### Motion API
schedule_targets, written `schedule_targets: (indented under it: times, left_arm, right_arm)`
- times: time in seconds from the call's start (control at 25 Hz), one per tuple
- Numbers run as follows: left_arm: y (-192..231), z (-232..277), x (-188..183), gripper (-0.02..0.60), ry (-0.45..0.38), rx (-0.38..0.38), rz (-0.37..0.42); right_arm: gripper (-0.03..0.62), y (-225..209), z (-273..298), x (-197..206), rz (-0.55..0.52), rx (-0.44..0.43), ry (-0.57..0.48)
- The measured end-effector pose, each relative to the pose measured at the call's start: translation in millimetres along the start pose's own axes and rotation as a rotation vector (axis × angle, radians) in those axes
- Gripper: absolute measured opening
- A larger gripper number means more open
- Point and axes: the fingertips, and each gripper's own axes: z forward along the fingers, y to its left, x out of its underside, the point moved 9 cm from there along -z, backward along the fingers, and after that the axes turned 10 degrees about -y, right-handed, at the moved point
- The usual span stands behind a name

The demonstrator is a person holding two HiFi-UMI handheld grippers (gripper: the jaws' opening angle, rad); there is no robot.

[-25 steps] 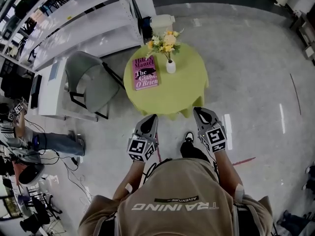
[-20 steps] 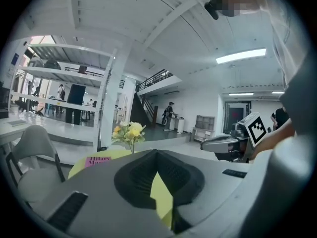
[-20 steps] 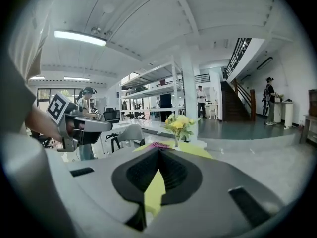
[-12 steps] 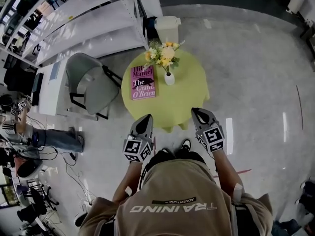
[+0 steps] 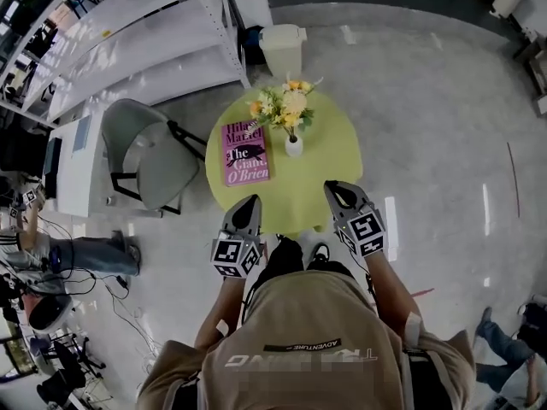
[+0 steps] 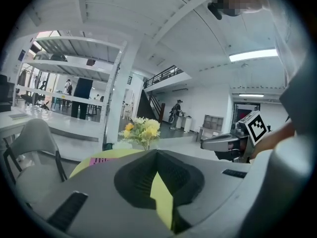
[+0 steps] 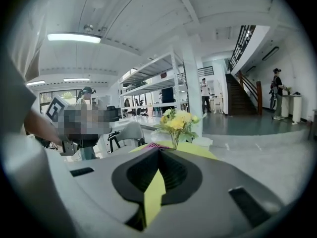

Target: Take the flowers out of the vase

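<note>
— Where are the flowers to be found?
— The yellow and white flowers are seen upright in the white vase, set toward 12 o'clock on the round green-clothed counter. A pink book is laid at the vase's 9 o'clock.
— And the grippers?
— The left hand-held gripper is held at the counter's 7 o'clock, the right hand-held gripper at 5 o'clock. Both are pressed together, with nothing pinched.

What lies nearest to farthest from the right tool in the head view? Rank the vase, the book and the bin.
From the right tool:
1. vase, just ahead on the table, near its middle.
2. book, lying flat on the table, left of the vase.
3. bin, on the floor beyond the table's far edge.
</note>
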Motion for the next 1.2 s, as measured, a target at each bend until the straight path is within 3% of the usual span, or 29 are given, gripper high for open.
schedule_targets:
  times: [0.24, 0.4, 0.48, 0.68, 1.08, 1.2]
  left_arm:
    - [37, 39, -19, 0.002, -0.03, 0.105, 0.007]
    - [57, 56, -23, 0.002, -0.018, 0.174, 0.065]
    - [66, 64, -21, 0.002, -0.011, 0.197, 0.049]
    - [79, 74, -22, 0.002, 0.002, 0.188, -0.015]
    - [82, 92, -22, 0.002, 0.037, 0.128, -0.016]
    - [81, 96, -21, 0.002, 0.053, 0.112, -0.017]
  right_arm:
    - [0.003, -4, 35, -12, 0.045, 0.079, 0.028]
    - [0.003, -3, 55, -20, 0.07, 0.133, 0.034]
    - [0.003, -3, 64, -19, 0.077, 0.145, 0.043]
    - [0.005, -8, 89, -14, 0.084, 0.126, 0.087]
    - [0.006, -37, 152, 3, 0.057, 0.06, 0.151]
    - [0.15, -46, 171, 14, 0.073, 0.017, 0.197]
